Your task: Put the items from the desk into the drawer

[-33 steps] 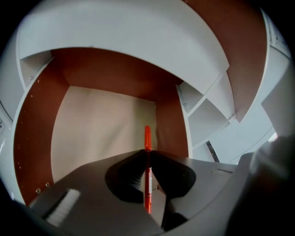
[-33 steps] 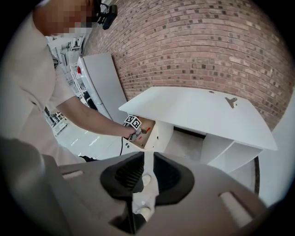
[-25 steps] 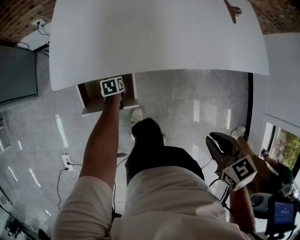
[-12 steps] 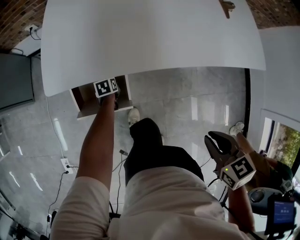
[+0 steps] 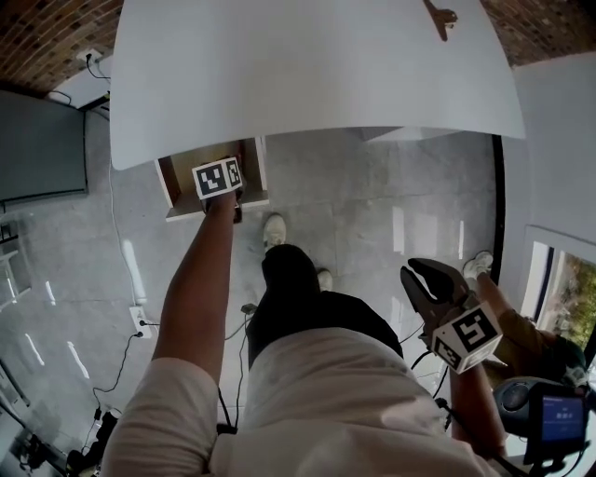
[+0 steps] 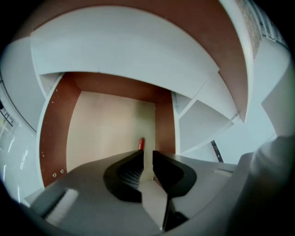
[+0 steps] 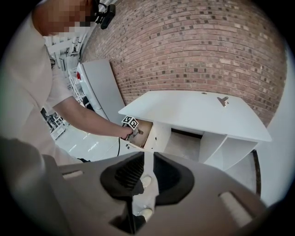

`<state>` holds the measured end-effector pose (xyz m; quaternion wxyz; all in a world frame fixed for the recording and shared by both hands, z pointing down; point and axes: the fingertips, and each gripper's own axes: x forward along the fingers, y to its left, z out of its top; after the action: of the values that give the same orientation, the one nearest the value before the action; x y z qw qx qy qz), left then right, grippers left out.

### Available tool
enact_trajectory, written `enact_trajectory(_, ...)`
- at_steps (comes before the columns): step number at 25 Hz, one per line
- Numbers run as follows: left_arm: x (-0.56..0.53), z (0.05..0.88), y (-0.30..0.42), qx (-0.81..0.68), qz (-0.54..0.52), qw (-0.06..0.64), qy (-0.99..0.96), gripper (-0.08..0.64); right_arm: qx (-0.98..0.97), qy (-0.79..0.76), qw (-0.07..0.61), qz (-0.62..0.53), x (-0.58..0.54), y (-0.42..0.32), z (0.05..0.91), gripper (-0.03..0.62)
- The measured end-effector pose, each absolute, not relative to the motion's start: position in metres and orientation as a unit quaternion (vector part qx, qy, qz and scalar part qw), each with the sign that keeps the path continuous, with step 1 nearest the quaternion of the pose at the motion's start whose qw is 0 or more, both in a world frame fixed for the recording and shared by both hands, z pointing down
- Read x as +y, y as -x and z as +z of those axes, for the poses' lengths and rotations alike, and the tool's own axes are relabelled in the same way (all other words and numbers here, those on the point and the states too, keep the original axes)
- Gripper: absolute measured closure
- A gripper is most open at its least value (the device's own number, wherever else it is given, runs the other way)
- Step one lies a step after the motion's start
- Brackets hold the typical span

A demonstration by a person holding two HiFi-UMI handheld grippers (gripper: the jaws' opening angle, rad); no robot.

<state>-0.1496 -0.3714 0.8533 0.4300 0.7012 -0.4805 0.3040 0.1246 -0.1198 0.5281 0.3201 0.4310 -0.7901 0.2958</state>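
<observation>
Under the left edge of the white desk (image 5: 317, 74) a wooden drawer (image 5: 177, 179) stands pulled out. My left gripper (image 5: 226, 182) reaches into it, jaws close together with only a thin slit and nothing between them (image 6: 147, 154). A small red item (image 6: 141, 144) lies on the drawer floor just beyond the tips, near the right wall. At the far right of the desk top lies a small brownish item (image 5: 440, 17). My right gripper (image 5: 424, 275) hangs low by my right side, far from the desk, its jaws likewise drawn together and empty (image 7: 147, 159).
A dark panel (image 5: 42, 140) stands at the left by the brick wall. A socket and cables (image 5: 140, 321) lie on the glossy grey floor. My legs and shoes (image 5: 273, 228) are in front of the drawer. Open white shelves (image 7: 230, 147) fill the desk's right side.
The head camera has shifted a little. My left gripper stays at the open drawer and my right gripper stays low at my side.
</observation>
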Motion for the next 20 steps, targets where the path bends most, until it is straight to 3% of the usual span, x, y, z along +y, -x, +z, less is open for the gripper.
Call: enact_trajectory(20,-0.143,0.614,0.108,-0.438,0.223,0.347,-0.799,0.506,-0.861,-0.388,0.244,0.221,-0.010,-0.139,0.463,0.548)
